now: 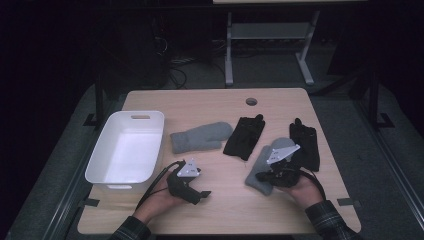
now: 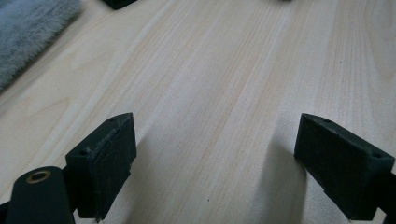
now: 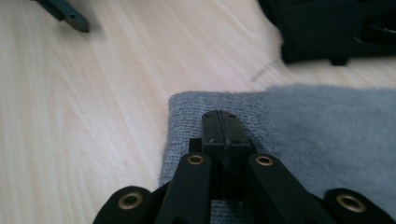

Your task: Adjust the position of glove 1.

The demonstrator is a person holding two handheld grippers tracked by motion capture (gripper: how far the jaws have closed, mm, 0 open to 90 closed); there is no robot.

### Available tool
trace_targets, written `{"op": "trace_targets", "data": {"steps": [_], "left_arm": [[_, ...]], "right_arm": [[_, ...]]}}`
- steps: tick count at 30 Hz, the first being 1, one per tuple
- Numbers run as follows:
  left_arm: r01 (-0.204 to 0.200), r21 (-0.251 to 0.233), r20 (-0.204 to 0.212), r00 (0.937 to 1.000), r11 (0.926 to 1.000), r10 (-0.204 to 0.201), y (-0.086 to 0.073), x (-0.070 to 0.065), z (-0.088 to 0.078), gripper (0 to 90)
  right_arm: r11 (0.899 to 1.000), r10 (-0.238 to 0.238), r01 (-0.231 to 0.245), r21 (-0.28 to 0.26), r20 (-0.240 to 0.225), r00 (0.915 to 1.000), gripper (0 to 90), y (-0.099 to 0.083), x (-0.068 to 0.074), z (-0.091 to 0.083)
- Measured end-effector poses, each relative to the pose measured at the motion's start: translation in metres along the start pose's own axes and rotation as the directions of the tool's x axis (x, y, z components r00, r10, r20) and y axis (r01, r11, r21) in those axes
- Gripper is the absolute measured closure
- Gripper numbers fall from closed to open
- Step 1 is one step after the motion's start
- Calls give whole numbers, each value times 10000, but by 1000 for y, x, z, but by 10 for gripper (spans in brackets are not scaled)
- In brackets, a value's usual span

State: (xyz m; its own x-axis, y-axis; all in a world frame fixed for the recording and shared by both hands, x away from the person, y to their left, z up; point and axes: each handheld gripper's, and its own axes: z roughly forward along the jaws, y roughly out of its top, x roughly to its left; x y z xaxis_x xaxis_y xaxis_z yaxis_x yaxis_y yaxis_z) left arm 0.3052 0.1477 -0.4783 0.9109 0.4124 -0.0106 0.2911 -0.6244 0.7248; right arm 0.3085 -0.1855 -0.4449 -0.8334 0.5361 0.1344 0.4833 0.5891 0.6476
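My right gripper point(image 1: 261, 176) point(image 3: 222, 122) is shut, its pads pressed flat together with no fabric seen between them. It hovers low over the knitted cuff of a grey mitten point(image 1: 260, 172) point(image 3: 303, 126) at the table's right. A second grey mitten point(image 1: 200, 136) point(image 2: 28, 32) lies in the middle. One black glove point(image 1: 244, 136) point(image 3: 327, 28) lies right of it, another black glove point(image 1: 305, 142) at the far right. My left gripper point(image 1: 201, 190) point(image 2: 215, 140) is open over bare wood near the front edge, with nothing between its fingers.
A white plastic bin point(image 1: 97, 167) stands at the table's left side, nothing visible inside it. The wooden table point(image 1: 210, 107) has a round cable hole point(image 1: 251, 101) near its back edge. Beyond it are a dark floor and a grey desk frame point(image 1: 270, 40).
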Motion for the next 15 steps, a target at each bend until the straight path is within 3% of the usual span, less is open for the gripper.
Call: {"op": "trace_targets", "data": {"steps": [8, 15], "left_arm": [[41, -31, 1, 10000, 10000, -41, 0, 0, 0, 119], [49, -36, -1, 10000, 10000, -49, 0, 0, 0, 118]], "right_arm": [[9993, -381, 382, 26, -482, 9981, 900, 8, 15, 10], [9963, -847, 855, 36, -1022, 9912, 900, 16, 33, 20]]}}
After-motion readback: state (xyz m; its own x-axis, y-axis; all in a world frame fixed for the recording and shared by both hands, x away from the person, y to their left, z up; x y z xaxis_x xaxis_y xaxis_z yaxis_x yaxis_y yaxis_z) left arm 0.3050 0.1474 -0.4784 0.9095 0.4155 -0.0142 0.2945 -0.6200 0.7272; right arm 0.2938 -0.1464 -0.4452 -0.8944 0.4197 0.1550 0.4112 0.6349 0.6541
